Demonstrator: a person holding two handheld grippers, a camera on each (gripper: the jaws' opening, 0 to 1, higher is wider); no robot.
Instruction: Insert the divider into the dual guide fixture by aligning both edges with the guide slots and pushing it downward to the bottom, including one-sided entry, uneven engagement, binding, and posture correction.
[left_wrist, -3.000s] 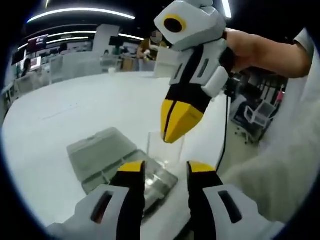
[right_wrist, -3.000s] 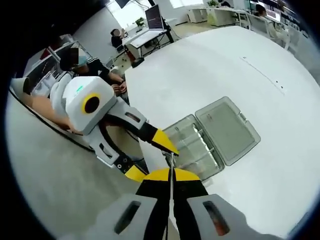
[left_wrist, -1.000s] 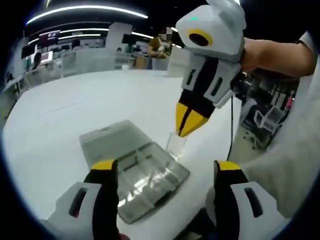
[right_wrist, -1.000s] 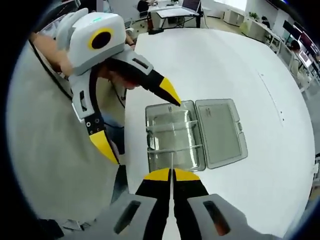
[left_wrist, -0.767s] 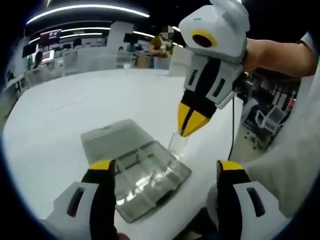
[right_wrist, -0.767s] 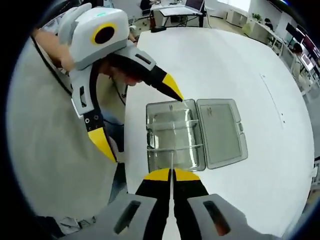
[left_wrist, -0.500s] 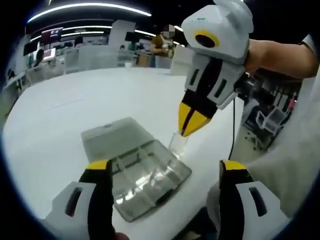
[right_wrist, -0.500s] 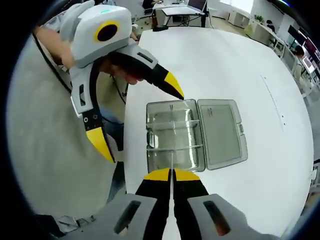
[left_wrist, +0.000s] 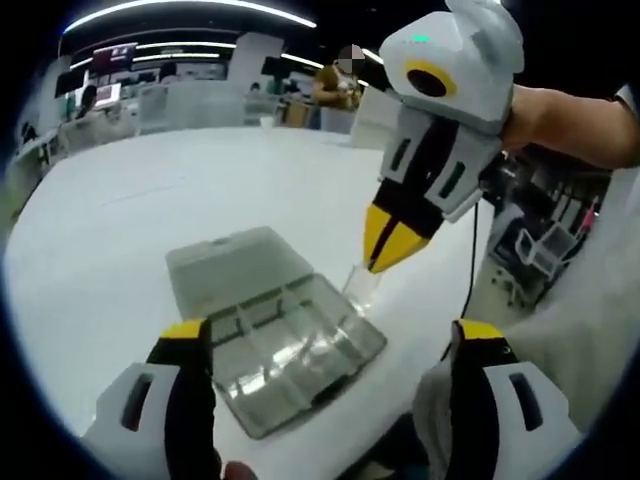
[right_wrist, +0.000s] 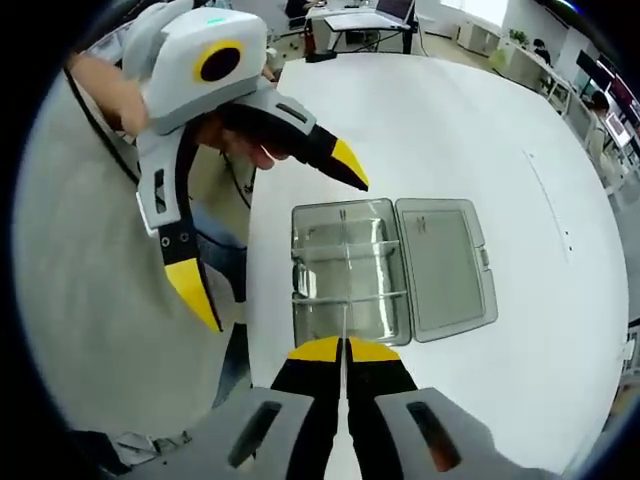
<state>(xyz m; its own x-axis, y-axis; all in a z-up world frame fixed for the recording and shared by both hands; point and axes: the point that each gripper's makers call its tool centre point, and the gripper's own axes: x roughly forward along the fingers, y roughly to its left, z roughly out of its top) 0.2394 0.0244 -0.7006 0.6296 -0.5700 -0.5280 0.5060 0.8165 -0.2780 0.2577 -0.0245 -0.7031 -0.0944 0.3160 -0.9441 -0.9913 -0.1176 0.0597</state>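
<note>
A big white table (left_wrist: 150, 190) carries a clear plastic box (right_wrist: 345, 275) near its edge, with the lid (right_wrist: 443, 263) lying open flat beside the tray. Inside the tray some cross walls are seen. The left gripper (right_wrist: 270, 215) hovers over the table edge beside the box, and its jaws are spread wide apart. The right gripper (left_wrist: 392, 245) has its jaws pressed together on a thin clear divider (left_wrist: 361, 284), which stands upright with its lower edge at the near corner of the box.
</note>
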